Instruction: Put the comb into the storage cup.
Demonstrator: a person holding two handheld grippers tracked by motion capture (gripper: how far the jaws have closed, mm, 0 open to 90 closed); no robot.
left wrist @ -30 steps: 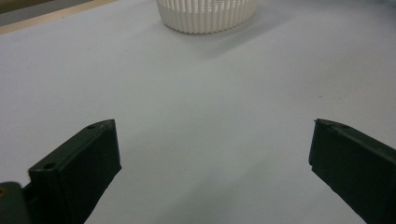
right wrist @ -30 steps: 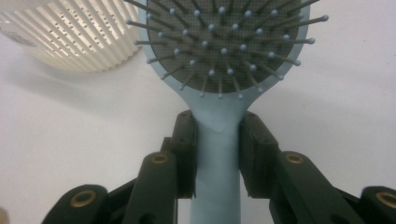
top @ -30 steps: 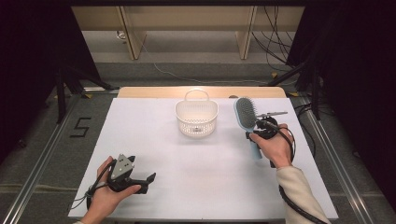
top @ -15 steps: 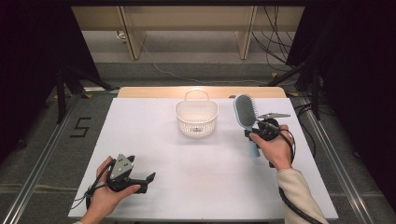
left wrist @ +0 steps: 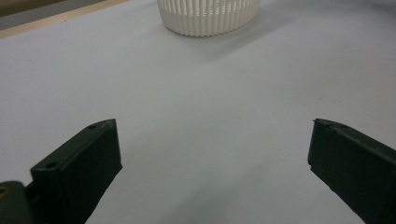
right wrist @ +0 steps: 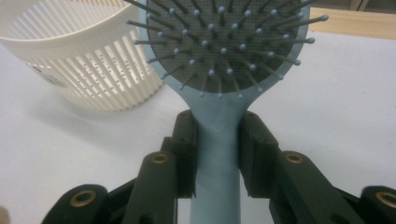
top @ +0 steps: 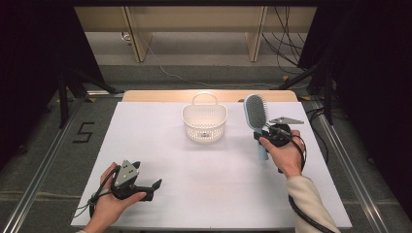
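**Hairbrush clamped, basket alongside**

High view: we see the right gripper (top: 266,137) holding the blue hairbrush (top: 256,112) right of the white basket (top: 204,122); brush apparently off the table (top: 145,145). Left gripper view: left gripper (left wrist: 210,158) jaws wide, empty. Right gripper view: jaws pinch the brush neck.

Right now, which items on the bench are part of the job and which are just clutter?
In play:
- hairbrush, its handle clamped in the right gripper
- white basket, the likely drop spot

Not in play:
- left gripper, open, resting low over the table
- cables on the floor behind
- number 5 marking beside the table
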